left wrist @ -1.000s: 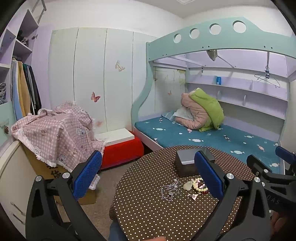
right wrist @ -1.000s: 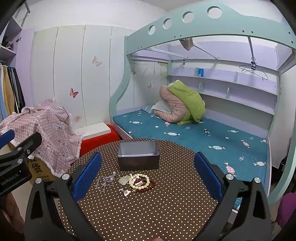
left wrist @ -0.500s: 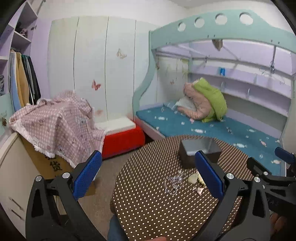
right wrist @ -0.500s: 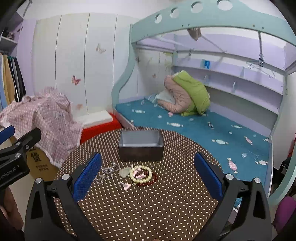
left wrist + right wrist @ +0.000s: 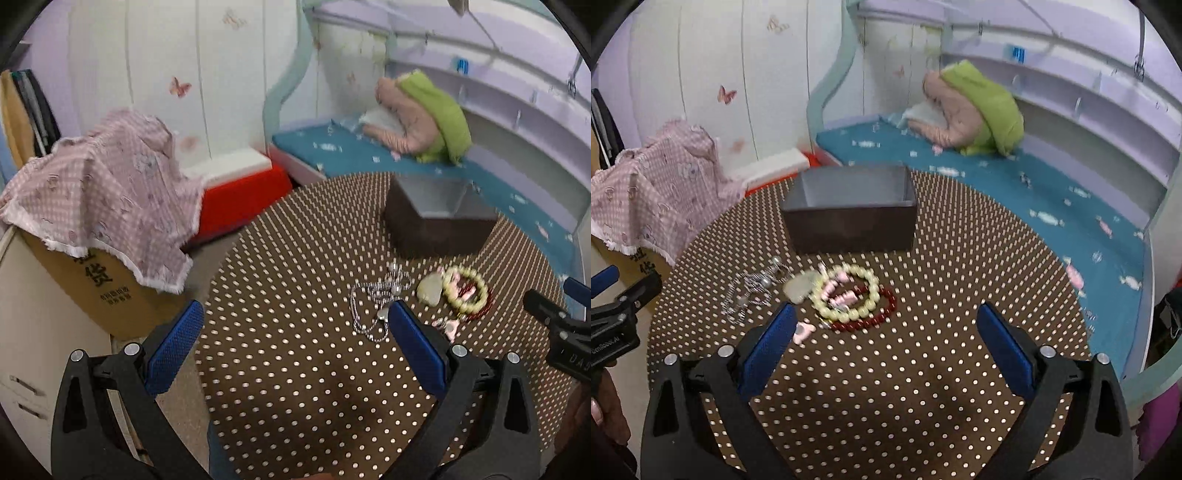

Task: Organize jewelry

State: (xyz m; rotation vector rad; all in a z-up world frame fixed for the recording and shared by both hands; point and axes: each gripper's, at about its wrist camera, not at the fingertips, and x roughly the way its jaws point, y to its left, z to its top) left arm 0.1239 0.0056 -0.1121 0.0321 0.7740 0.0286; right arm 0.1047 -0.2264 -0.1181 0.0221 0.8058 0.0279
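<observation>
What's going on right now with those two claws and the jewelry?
Left gripper open, empty. Right gripper open, empty. Jewelry pile on dotted table, dark box behind it. Nothing in the way.

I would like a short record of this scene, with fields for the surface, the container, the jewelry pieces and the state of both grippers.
surface: round table with brown polka-dot cloth
container: dark open box, nothing visible inside, behind the jewelry
jewelry: silver chain; pale stone pendant; cream bead bracelet lying over a red bead bracelet; small pink piece
jewelry location: all on the cloth, none in the box
left gripper: open, holding nothing, above the table's left side
right gripper: open, holding nothing, near the bracelets
</observation>
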